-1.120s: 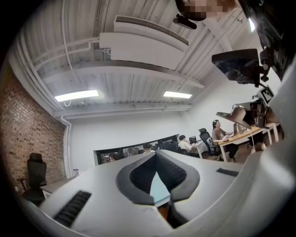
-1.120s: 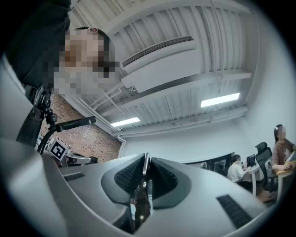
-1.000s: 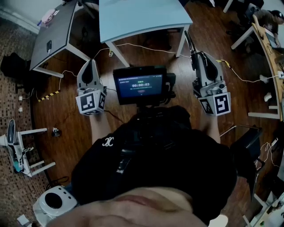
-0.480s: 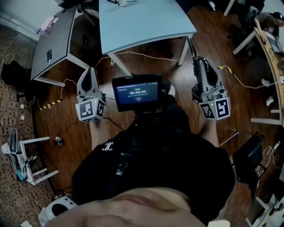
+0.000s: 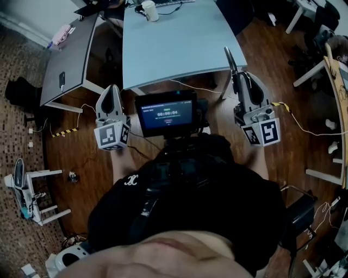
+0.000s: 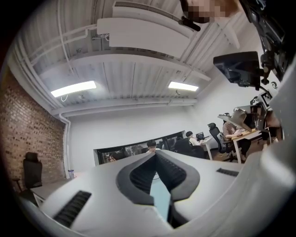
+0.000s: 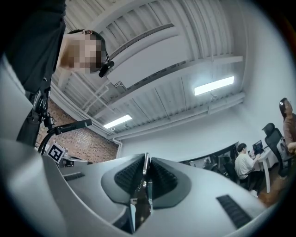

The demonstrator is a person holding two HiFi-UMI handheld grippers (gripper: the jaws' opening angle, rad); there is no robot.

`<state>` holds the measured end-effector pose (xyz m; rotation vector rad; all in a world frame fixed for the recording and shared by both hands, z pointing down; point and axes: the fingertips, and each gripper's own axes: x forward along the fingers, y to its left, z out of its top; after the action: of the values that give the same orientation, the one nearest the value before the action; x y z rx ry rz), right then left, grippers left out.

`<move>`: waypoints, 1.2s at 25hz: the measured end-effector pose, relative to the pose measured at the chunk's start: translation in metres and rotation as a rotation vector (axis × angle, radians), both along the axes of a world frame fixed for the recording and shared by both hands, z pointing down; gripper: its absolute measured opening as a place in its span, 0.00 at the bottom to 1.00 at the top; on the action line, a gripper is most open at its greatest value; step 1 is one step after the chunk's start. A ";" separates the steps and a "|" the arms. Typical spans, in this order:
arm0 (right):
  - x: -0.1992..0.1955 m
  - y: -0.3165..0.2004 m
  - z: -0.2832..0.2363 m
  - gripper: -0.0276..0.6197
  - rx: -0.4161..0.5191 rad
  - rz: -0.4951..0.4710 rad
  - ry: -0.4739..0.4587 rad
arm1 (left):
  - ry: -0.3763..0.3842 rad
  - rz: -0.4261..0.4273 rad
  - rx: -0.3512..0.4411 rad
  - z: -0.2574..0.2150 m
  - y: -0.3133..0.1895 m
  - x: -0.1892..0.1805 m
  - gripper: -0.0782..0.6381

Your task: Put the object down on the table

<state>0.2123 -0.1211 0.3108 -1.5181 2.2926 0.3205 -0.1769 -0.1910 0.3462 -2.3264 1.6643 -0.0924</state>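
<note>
My right gripper point(image 5: 239, 77) is shut on a thin, flat metal tool point(image 5: 229, 57). The tool sticks forward past the jaws, over the near right corner of the light-blue table point(image 5: 174, 43). In the right gripper view the tool point(image 7: 144, 185) stands edge-on between the ribbed pads, with my right gripper point(image 7: 146, 159) pointing up at the ceiling. My left gripper point(image 5: 111, 88) hangs over the wooden floor just short of the table's near left corner. Seen in its own view, the left gripper point(image 6: 155, 154) has its tips touching and holds nothing.
A white mug point(image 5: 149, 10) stands at the table's far end. To the left is a grey table point(image 5: 70, 51) with a dark phone point(image 5: 61, 80) on it. A small screen point(image 5: 167, 113) is mounted at my chest. Cables point(image 5: 190, 87) run across the floor, and more desks stand at right.
The blue table has come closer and more of its top shows. Both grippers have moved forward with me, and the tool's tip now reaches the table's corner.
</note>
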 end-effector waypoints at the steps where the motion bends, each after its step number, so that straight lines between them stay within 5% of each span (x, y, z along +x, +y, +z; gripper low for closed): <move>1: 0.007 -0.015 -0.002 0.07 -0.004 -0.007 0.007 | 0.005 0.001 0.006 -0.003 -0.013 0.009 0.13; 9: 0.043 -0.109 -0.007 0.07 -0.046 -0.048 0.003 | -0.007 0.010 0.047 -0.014 -0.093 0.063 0.13; 15: 0.027 -0.171 0.003 0.07 -0.050 -0.090 0.056 | -0.027 -0.013 0.020 -0.007 -0.139 0.055 0.13; 23: -0.017 -0.229 0.038 0.07 -0.021 -0.102 0.281 | -0.044 -0.023 0.016 0.000 -0.168 0.038 0.13; 30: -0.055 -0.286 0.157 0.07 -0.264 -0.155 0.488 | -0.085 -0.026 0.058 -0.010 -0.173 0.034 0.13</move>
<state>0.1569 -0.4067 0.4683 -1.4939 2.9164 0.3920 -0.1426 -0.3644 0.3364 -2.2269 1.6346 -0.1443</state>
